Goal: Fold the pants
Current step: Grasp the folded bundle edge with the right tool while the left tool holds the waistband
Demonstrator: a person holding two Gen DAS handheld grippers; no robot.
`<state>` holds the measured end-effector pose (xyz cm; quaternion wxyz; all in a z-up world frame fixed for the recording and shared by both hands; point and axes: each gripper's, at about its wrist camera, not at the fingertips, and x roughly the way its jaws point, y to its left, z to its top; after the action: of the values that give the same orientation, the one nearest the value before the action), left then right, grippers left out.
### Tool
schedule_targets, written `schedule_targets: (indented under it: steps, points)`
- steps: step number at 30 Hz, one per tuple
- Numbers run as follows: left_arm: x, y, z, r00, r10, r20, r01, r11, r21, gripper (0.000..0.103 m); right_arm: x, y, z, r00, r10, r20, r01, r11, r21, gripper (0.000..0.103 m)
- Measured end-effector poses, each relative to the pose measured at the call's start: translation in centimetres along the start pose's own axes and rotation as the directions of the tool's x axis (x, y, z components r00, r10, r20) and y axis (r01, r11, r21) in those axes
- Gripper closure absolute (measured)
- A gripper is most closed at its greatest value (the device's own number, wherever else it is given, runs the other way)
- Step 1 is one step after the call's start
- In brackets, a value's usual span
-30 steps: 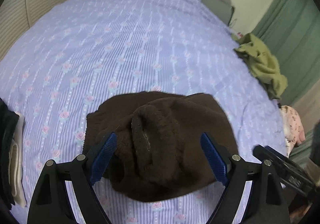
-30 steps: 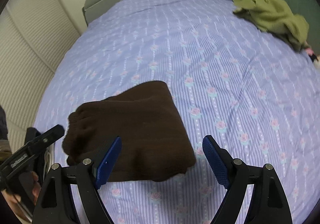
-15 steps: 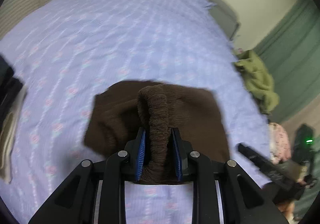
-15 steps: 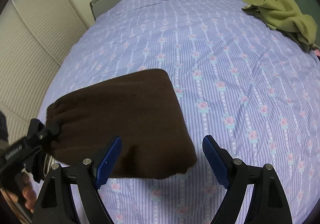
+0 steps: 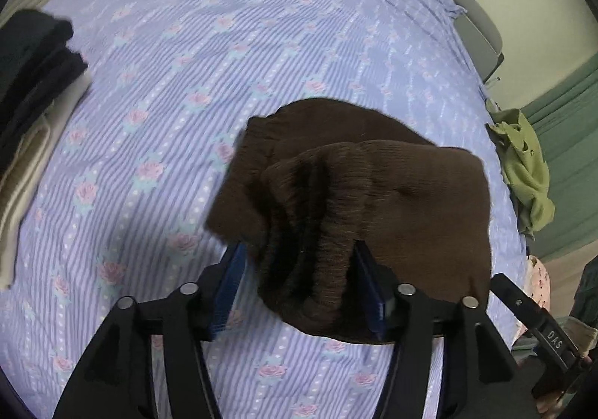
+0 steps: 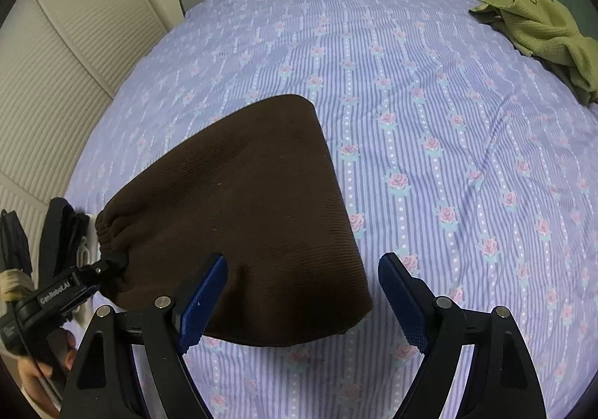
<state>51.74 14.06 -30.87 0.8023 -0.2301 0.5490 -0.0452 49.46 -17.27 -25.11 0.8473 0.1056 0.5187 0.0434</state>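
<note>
Pants [image 5: 392, 195], brown and folded, lie on the bedspread [image 5: 187, 83], their bunched end between the opening jaws of the left gripper [image 5: 299, 284]. Right view: long axis runs lower left to upper centre; right gripper [image 6: 302, 295], open, straddles their lower right corner.

The brown pants [image 6: 243, 210] lie folded in a soft pile on the bed [image 6: 429, 101] — stretchy waistband bunched up.

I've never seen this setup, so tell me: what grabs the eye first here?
The folded brown pants lie on the lilac rose-print bedspread, their bunched end between the opening jaws of the left gripper. The right gripper hovers open above them, and an olive garment sits crumpled at the bed's far right.
</note>
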Motion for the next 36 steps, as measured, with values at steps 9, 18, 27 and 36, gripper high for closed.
schedule_targets:
  steps: [9,18,27,36]
  points:
    - [3.2,2.5,-0.6,0.982,-0.180,-0.061,0.163,0.961,-0.224,0.041,0.8,-0.1,-0.5,0.999,-0.020,-0.036,0.020,1.000,-0.008,0.019]
    - [-0.2,-0.2,-0.8,0.980,-0.184,-0.070,0.181,0.982,-0.049,0.067,0.9,0.1,-0.5,0.999,-0.019,-0.038,0.019,1.000,-0.008,0.019]
    - [-3.6,-1.8,5.2,0.987,-0.129,0.094,0.113,0.981,0.155,0.068,-1.6,0.4,0.5,0.999,0.011,0.052,-0.012,1.000,0.024,0.019]
    - [1.1,1.5,6.2,0.996,-0.082,-0.027,0.083,0.995,0.052,0.039,-0.3,3.8,0.9,0.997,-0.030,0.076,0.038,0.993,-0.109,0.019]
